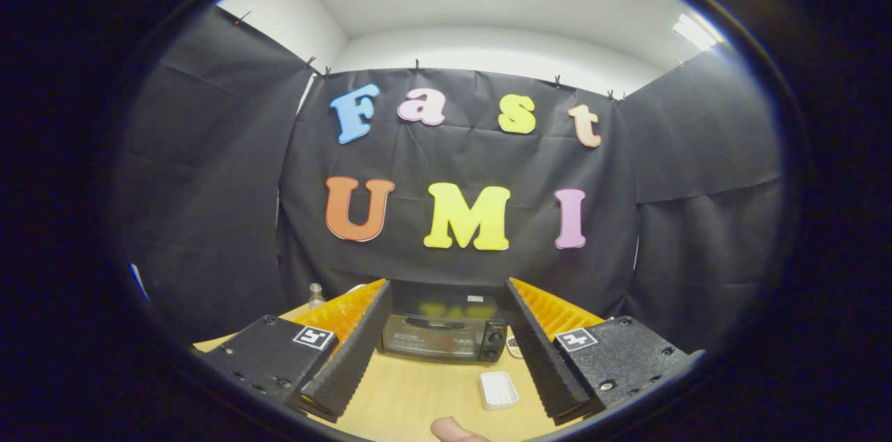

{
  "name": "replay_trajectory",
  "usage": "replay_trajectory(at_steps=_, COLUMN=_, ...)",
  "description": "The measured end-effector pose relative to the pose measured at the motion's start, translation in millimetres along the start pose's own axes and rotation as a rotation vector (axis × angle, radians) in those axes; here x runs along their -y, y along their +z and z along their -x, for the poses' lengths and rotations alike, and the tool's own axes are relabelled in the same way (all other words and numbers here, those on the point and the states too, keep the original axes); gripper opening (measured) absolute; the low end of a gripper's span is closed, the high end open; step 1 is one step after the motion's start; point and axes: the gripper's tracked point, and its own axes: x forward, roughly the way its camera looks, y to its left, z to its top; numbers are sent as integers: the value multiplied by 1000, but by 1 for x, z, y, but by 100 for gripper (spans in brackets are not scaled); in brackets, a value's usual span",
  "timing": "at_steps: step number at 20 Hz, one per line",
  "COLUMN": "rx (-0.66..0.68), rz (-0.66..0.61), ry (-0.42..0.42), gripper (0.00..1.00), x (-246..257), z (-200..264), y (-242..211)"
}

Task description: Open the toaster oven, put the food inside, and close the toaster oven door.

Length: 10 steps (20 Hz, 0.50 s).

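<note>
A black toaster oven (442, 334) stands on the wooden table (418, 393) against the back cloth, its glass door shut and its knobs on the right side. A small white ridged piece, likely the food (498, 390), lies on the table in front of the oven, close to my right finger. My gripper (446, 351) hovers above the table, well short of the oven, open wide with nothing between its fingers. The oven shows in the gap beyond the fingertips.
A small clear bottle (316, 294) stands at the table's back left, behind my left finger. A small round object (513, 346) sits beside the oven's right side. A fingertip of a person (453, 429) pokes in at the near table edge.
</note>
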Motion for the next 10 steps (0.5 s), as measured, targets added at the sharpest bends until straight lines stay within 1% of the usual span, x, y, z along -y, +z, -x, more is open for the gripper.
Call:
replay_trajectory(at_steps=2, rx=-7, rz=-21, ry=-11, gripper=100, x=6, z=2, y=-4)
replay_trajectory(at_steps=5, rx=3, rz=-68, ry=-33, gripper=100, x=20, z=1, y=2)
replay_trajectory(at_steps=8, rx=44, rz=-113, ry=-84, gripper=100, x=39, z=0, y=8)
replay_trajectory(at_steps=10, rx=41, rz=-131, ry=-122, gripper=100, x=48, z=-2, y=2)
